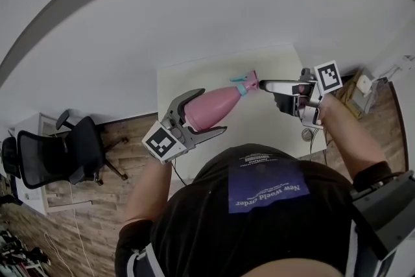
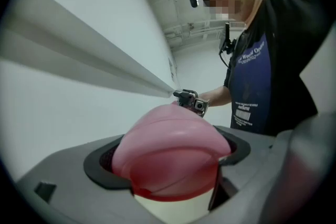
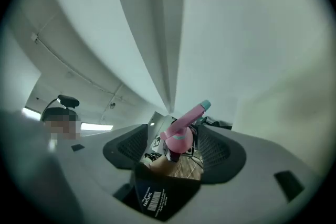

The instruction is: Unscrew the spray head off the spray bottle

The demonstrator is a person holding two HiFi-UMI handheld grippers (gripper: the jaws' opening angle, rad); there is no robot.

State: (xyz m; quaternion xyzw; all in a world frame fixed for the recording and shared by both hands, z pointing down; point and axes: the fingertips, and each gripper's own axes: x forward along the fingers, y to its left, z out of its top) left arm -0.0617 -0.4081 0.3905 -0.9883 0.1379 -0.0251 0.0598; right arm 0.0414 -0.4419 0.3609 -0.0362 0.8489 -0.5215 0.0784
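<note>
The spray bottle [image 1: 214, 107] is pink, its spray head [image 1: 246, 82] pink with a teal collar. The worktop [image 1: 272, 123] is pale cream. The left claw [image 1: 211, 111] is grey, its cube [image 1: 163, 143] marked with black-and-white squares. The chair [image 1: 71, 149] is black, the floor [image 1: 97, 204] brown wood-grain.

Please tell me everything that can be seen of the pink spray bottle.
The spray bottle has a smooth, glossy pink body, plastic by its look, that narrows to a teal collar and a pink spray head with a teal nozzle tip. The head is still on. The bottle lies sideways in the air above the pale table. The left gripper clamps its wide body; the right gripper has its jaws apart around the head, not pressing it.
</note>
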